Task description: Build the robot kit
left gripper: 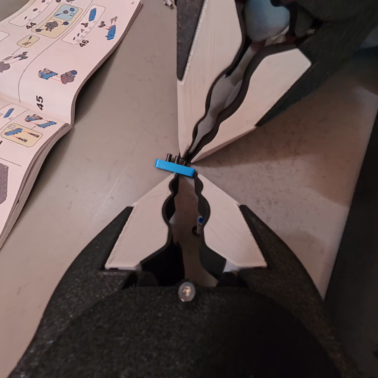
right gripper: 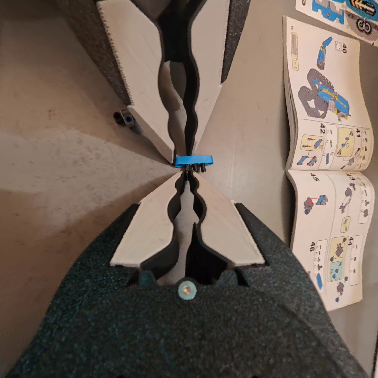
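Note:
A small blue beam (left gripper: 173,166) with several black pins (left gripper: 172,158) stuck in its side hangs above the grey table (left gripper: 126,122). My left gripper (left gripper: 185,174) is shut on one end of the beam. My right gripper (left gripper: 187,158) comes in from the opposite side, tip to tip with the left, and is shut on one black pin at the beam. In the right wrist view the beam (right gripper: 194,160) sits between my right gripper (right gripper: 186,173) below and the left gripper (right gripper: 185,154) above, with the pins (right gripper: 197,167) pointing toward the right gripper.
An open instruction booklet (left gripper: 51,67) lies on the table to the left; it also shows in the right wrist view (right gripper: 327,143), below a sticker sheet (right gripper: 347,16). A small grey connector with black and blue pins (right gripper: 124,118) lies beside the left gripper. A dark sleeve (left gripper: 337,41) is behind the right gripper. Only a small space, under 4 cm, lies between the two pairs of fingers.

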